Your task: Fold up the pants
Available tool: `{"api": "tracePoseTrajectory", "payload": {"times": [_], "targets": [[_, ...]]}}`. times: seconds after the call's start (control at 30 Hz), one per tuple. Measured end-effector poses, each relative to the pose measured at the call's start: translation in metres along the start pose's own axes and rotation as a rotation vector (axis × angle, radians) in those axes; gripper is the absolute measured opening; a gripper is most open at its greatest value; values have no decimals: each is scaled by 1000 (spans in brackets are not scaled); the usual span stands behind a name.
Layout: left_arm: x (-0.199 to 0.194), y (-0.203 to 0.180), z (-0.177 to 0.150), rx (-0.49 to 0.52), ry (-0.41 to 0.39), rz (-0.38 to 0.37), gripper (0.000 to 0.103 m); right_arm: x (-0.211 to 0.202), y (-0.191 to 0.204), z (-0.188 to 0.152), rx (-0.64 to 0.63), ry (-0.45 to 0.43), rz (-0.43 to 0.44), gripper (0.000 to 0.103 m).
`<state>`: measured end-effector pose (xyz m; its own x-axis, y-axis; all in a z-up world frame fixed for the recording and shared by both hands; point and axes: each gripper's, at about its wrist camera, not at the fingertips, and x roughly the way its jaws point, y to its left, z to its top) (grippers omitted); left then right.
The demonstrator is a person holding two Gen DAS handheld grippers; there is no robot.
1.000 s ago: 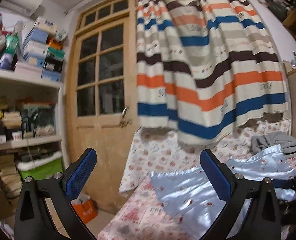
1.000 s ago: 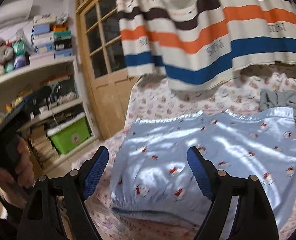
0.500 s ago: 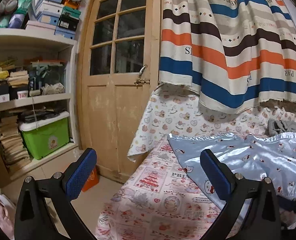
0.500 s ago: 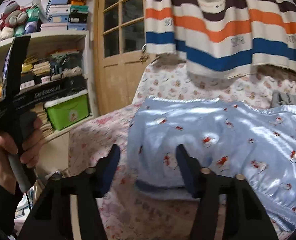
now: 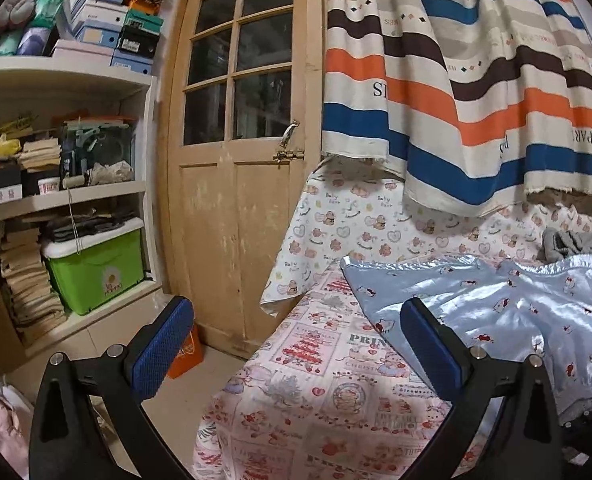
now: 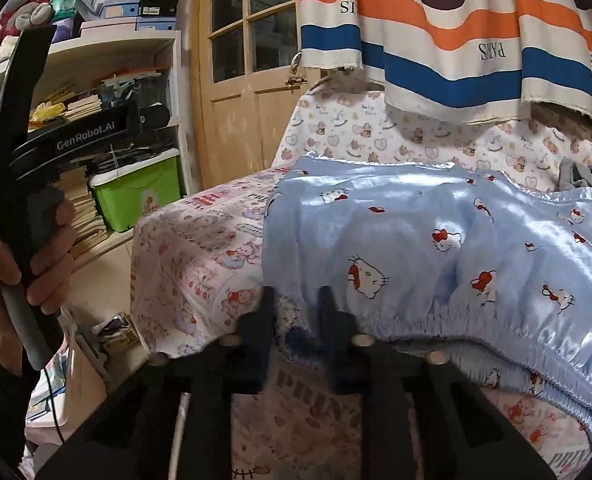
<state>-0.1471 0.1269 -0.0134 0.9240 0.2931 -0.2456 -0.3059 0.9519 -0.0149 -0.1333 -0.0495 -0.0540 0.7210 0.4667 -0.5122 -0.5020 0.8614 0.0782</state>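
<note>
Light blue satin pants point(image 6: 416, 232) with a cartoon cat print lie spread on the patterned bed sheet point(image 6: 200, 240), elastic waistband toward me. My right gripper point(image 6: 296, 300) is at the waistband's left corner. Its jaws are closing, nearly together, with the bunched waistband edge between the pads. My left gripper point(image 5: 294, 308) stands wide open above the bed's near left corner, with nothing between its blue pads point(image 5: 160, 344). Its right finger overlaps the left edge of the pants point(image 5: 516, 312). In the right wrist view, a hand point(image 6: 48, 272) holds the left gripper's handle at far left.
A striped curtain point(image 5: 476, 92) hangs over the head of the bed. A grey garment point(image 5: 568, 244) lies at the back right. A wooden door point(image 5: 240, 184) and shelves with a green box point(image 5: 96, 272) stand to the left, across a strip of floor.
Both grippers came down toward the bed. The right jaws went from wide open to nearly together around the waistband corner. The left jaws stayed wide open.
</note>
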Motion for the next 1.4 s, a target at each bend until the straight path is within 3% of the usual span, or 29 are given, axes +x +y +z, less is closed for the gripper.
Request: {"api": "tracePoseTrajectory", "payload": {"times": [0.13, 0.33, 0.4, 0.47, 0.5, 0.6, 0.83, 0.87, 1.03, 1.17, 1.4], "targets": [[10, -4, 6, 14, 32, 40, 103, -6, -3, 5, 2, -39, -6, 9], [48, -9, 37, 10, 98, -19, 103, -10, -2, 12, -25, -51, -20, 9], [80, -18, 52, 47, 187, -103, 100, -10, -4, 13, -9, -49, -18, 9], [122, -24, 68, 15, 307, -207, 88, -10, -5, 15, 2, -51, -18, 9], [140, -26, 75, -6, 347, -260, 87, -10, -6, 16, 6, -54, -18, 9], [197, -34, 90, -56, 456, -322, 78, -14, -7, 20, 14, -76, -28, 9], [291, -51, 86, -61, 620, -293, 61, -20, -15, 33, 22, -106, -34, 9], [300, -53, 82, -58, 641, -271, 55, -20, -15, 34, 22, -111, -34, 9], [330, -62, 69, -63, 681, -243, 53, -20, -18, 36, -3, -106, -32, 9], [354, -67, 57, -59, 736, -229, 45, -23, -25, 36, 16, -114, -26, 9], [370, -69, 46, -44, 736, -209, 42, -21, -26, 36, 19, -112, -15, 9]]}}
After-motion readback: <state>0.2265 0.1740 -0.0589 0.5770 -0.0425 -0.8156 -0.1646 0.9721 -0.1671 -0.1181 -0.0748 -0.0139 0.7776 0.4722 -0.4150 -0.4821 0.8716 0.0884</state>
